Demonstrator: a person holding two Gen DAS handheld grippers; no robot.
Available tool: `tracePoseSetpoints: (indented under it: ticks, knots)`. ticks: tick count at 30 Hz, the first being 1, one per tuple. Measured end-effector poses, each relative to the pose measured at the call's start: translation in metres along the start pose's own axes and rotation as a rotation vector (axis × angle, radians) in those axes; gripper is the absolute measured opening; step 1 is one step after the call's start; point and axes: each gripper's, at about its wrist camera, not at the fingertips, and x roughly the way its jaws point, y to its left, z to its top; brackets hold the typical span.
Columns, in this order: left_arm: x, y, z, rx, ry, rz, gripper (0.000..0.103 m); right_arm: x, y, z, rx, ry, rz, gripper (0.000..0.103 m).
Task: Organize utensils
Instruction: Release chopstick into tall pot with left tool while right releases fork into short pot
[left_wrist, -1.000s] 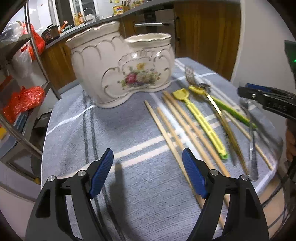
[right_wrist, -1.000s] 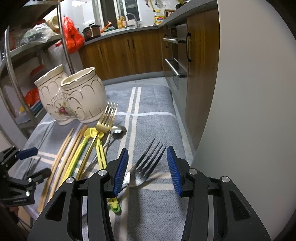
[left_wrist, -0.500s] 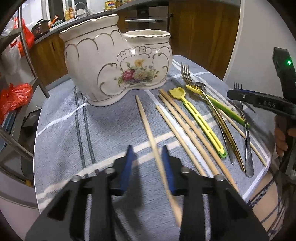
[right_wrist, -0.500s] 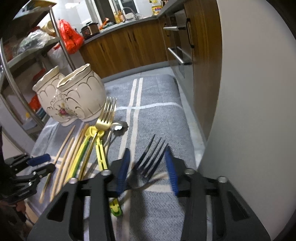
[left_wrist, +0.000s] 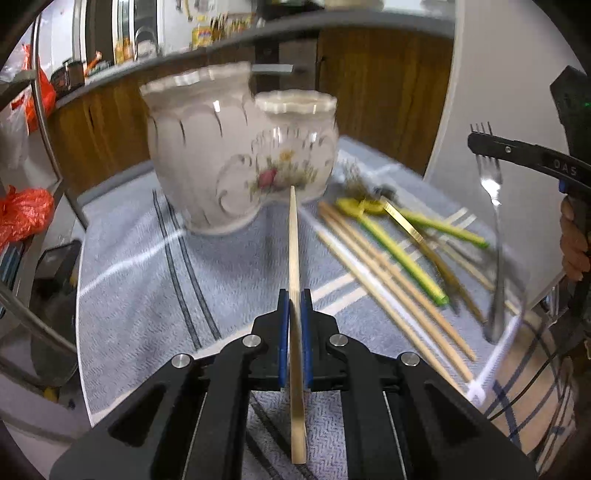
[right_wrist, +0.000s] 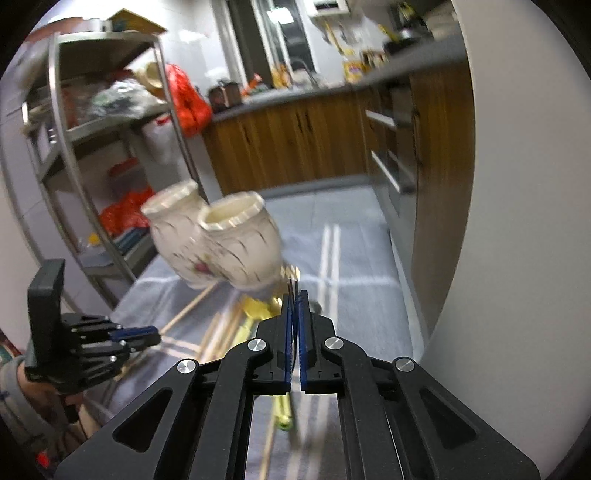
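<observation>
My left gripper (left_wrist: 294, 314) is shut on a wooden chopstick (left_wrist: 293, 243), which is held off the cloth and points at the white floral ceramic holder (left_wrist: 236, 147) with two cups. My right gripper (right_wrist: 294, 306) is shut on a silver fork (right_wrist: 291, 286) seen edge-on, its tines toward the holder (right_wrist: 225, 243). In the left wrist view the right gripper (left_wrist: 480, 144) clamps the fork (left_wrist: 493, 192) just below the tines, and the handle hangs down. More chopsticks (left_wrist: 384, 280), yellow-green spoons (left_wrist: 402, 247) and a gold utensil (left_wrist: 406, 225) lie on the cloth. The left gripper (right_wrist: 147, 334) shows at the left of the right wrist view.
A grey striped cloth (left_wrist: 147, 280) covers the small table. A metal shelf rack (right_wrist: 74, 122) with red bags stands to the left. Wooden cabinets (right_wrist: 295, 144) run along the back, and a white wall (right_wrist: 517, 221) is close on the right.
Both grippers have shut: the left on a chopstick, the right on the silver fork. Both utensils have come up off the cloth, the fork rising well above the table.
</observation>
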Motion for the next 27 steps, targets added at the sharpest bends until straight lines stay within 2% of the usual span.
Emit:
tracePoseSetpoints:
  ticks: [3, 6, 12, 17, 22, 27]
  knots:
    - [-0.016, 0.008, 0.003, -0.015, -0.106, -0.027, 0.006, -0.013, 0.014, 0.012, -0.046, -0.056, -0.014, 0.004]
    - [-0.03, 0.012, 0.007, -0.013, -0.208, -0.003, 0.006, -0.022, 0.027, 0.025, -0.08, -0.109, -0.017, 0.004]
    - [-0.052, 0.019, 0.02, -0.035, -0.373, -0.012, 0.006, -0.025, 0.046, 0.054, -0.123, -0.174, -0.015, 0.004]
    - [-0.066, 0.035, 0.059, -0.054, -0.503, -0.016, 0.006, -0.017, 0.054, 0.091, -0.128, -0.238, -0.027, 0.004]
    - [-0.058, 0.065, 0.111, -0.117, -0.564, -0.057, 0.006, 0.004, 0.053, 0.125, -0.105, -0.284, -0.072, 0.004]
    - [-0.028, 0.094, 0.147, -0.198, -0.553, -0.072, 0.006, 0.021, 0.052, 0.149, -0.088, -0.327, -0.129, 0.004]
